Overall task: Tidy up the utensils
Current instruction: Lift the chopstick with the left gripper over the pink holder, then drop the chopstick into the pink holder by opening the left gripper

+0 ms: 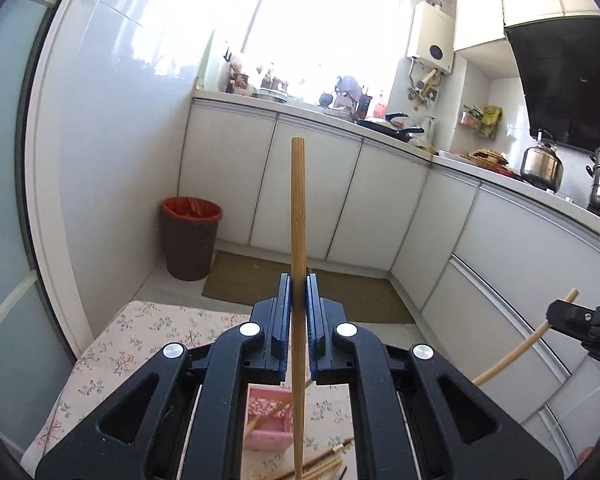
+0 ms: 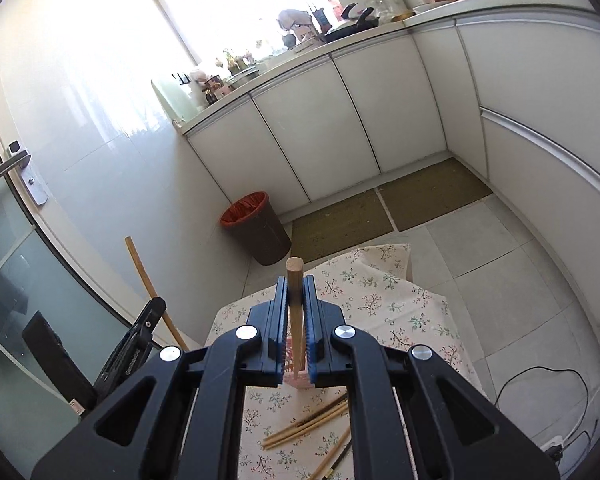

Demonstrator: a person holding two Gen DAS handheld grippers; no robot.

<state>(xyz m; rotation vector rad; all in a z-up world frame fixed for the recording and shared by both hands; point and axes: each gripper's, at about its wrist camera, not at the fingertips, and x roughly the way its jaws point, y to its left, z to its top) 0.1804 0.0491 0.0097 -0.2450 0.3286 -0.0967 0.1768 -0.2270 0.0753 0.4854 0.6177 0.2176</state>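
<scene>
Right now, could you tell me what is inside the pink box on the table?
The pink box holds at least one chopstick leaning out over its rim. The left gripper covers part of the box, so a full count is impossible.

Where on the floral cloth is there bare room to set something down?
Bare: the cloth's far end, beyond the pink box, toward the bin, and its right side. Crowded: the near middle, where loose chopsticks lie below the box.

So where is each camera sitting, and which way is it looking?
Left wrist: sits on the left gripper, looks along its fingers across the kitchen; they pinch a chopstick; right gripper peeks in.
Right wrist: sits on the right gripper, tilted down at the flowery table; its fingers pinch another chopstick.
Both show the bin, pink box and loose chopsticks.
</scene>
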